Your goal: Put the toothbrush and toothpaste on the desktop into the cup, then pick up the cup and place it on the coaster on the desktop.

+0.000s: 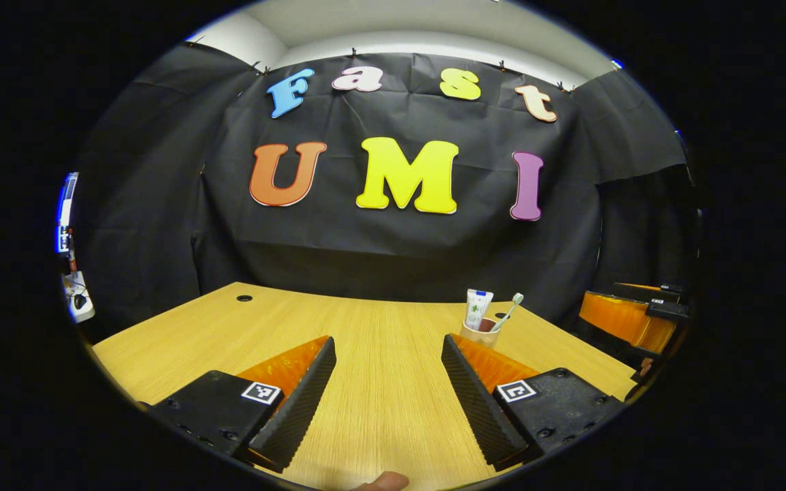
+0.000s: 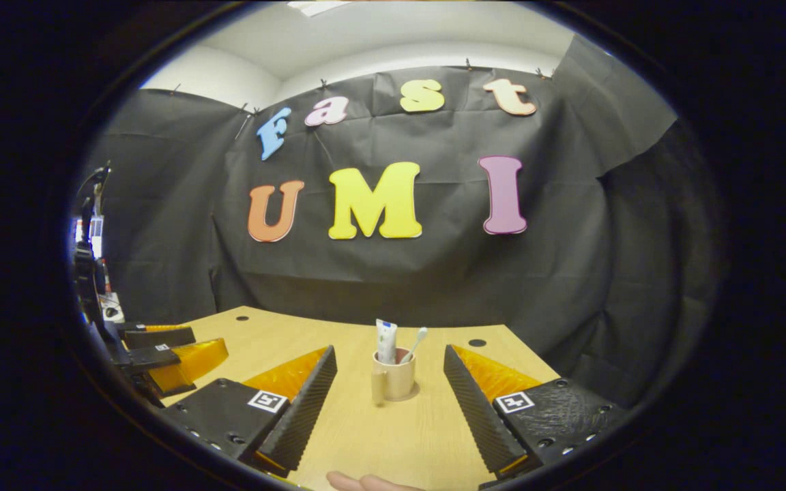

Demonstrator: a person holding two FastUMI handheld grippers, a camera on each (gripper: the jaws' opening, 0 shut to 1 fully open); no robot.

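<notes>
Jaws of the right gripper (image 2: 387, 395) stand wide apart, gripping nothing, lined up either side of the beige handled ceramic cup (image 2: 393, 379), presumably for a grasp. This cup stands upright mid-way toward the far edge of the light wooden desktop (image 2: 393, 436), holding the white toothpaste tube (image 2: 386, 339) and white toothbrush (image 2: 415, 341), both leaning out. The left gripper (image 1: 388, 382) is likewise wide open and unloaded, hovering near the front edge. No coaster is discernible.

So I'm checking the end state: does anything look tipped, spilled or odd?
Nothing stands out. The cup stands upright on the desktop, with the toothpaste and toothbrush inside; both lean slightly, as expected. A coaster beneath can't be confirmed.
</notes>
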